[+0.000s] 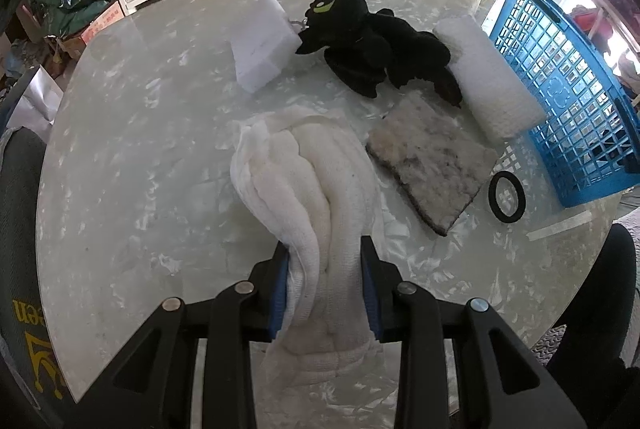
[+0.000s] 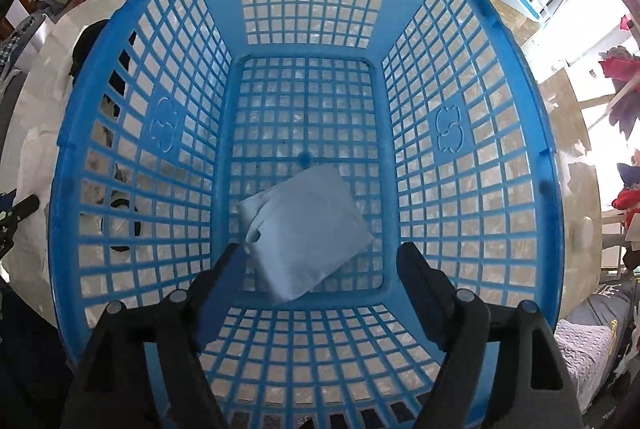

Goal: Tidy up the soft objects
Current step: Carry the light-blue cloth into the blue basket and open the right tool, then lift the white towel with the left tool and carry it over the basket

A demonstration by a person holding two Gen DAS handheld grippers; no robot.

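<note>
Here left gripper [image 1: 325,285] jaws clamp a bunched white cloth [image 1: 308,185] above the tabletop [image 1: 132,165]; right gripper [image 2: 320,293] jaws wide over a folded pale cloth [image 2: 308,233] in the blue plastic lattice basket [image 2: 472,157].

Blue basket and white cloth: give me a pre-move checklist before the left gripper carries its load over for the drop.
1. Left gripper clamped on the white cloth: ok, both pads press into the bundle.
2. Cloth fully lifted off the table: cannot tell; its far end seems to rest on the surface.
3. Right gripper empty: ok, jaws stand apart with nothing between them.
4. Pale folded cloth lying on the floor of the blue basket: ok.
5. Room left in the basket: ok, most of the floor is bare.
6. Path clear: not ok; the right gripper hangs above the basket opening.
</note>
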